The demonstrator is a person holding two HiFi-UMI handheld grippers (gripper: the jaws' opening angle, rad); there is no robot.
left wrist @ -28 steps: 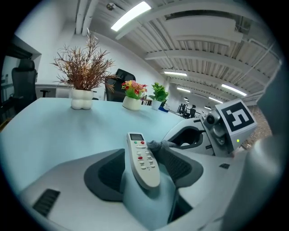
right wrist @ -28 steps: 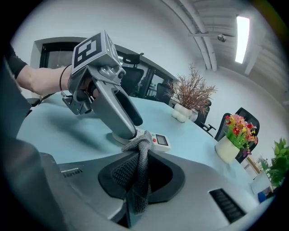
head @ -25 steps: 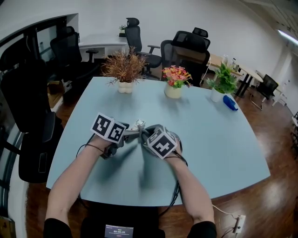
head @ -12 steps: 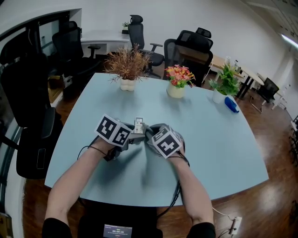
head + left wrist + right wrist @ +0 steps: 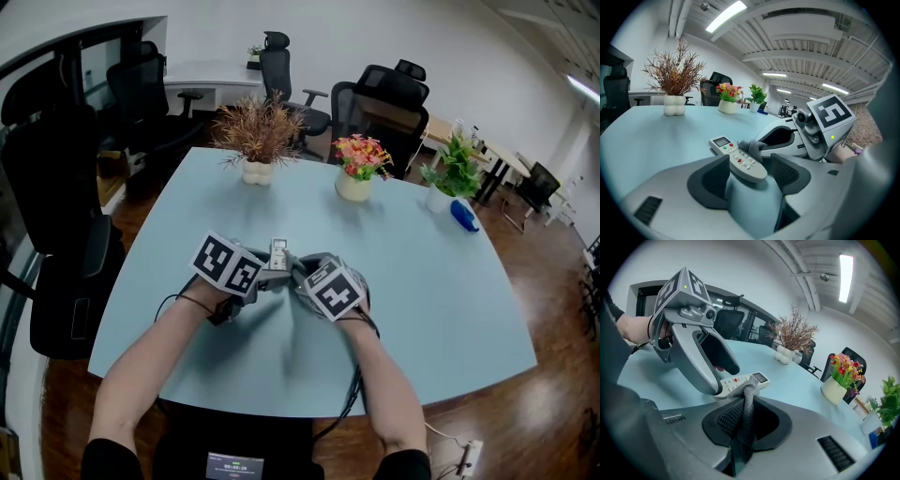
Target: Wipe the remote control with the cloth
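Left gripper (image 5: pixel 750 174) clamps the remote (image 5: pixel 737 157) by its near end, over the table (image 5: pixel 431 281). Right gripper (image 5: pixel 749 422) pinches the cloth (image 5: pixel 746 398), whose tip touches the remote's keys.

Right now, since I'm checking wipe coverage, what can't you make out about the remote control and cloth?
Right gripper view: the left gripper covers one end of the remote control; the cloth hides the spot it touches.
Head view: the right gripper hides the cloth.
Left gripper view: button labels are too small to read.
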